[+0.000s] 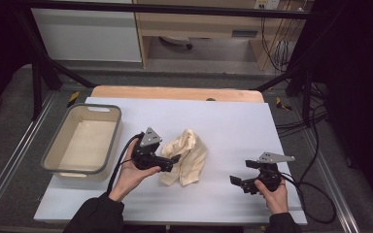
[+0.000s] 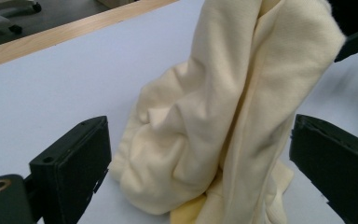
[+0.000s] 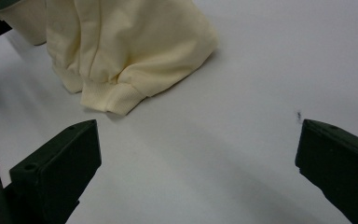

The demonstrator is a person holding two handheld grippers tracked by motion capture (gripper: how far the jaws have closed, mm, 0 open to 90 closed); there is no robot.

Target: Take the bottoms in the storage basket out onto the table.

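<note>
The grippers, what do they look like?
Both are black. The left gripper and the right gripper each carry a grey three-cornered plate on top and trail a black cable. Their jaws are chunky black blocks. The person wears dark sleeves.

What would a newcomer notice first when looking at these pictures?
First comes the crumpled cream-yellow garment in the middle of the white table, one ribbed cuff lying flat on the surface. Next, the left tongs sit right at the garment with their jaws standing open around it, while the right tongs wait open over bare table. A grey-rimmed empty tub stands at the table's left edge.
</note>
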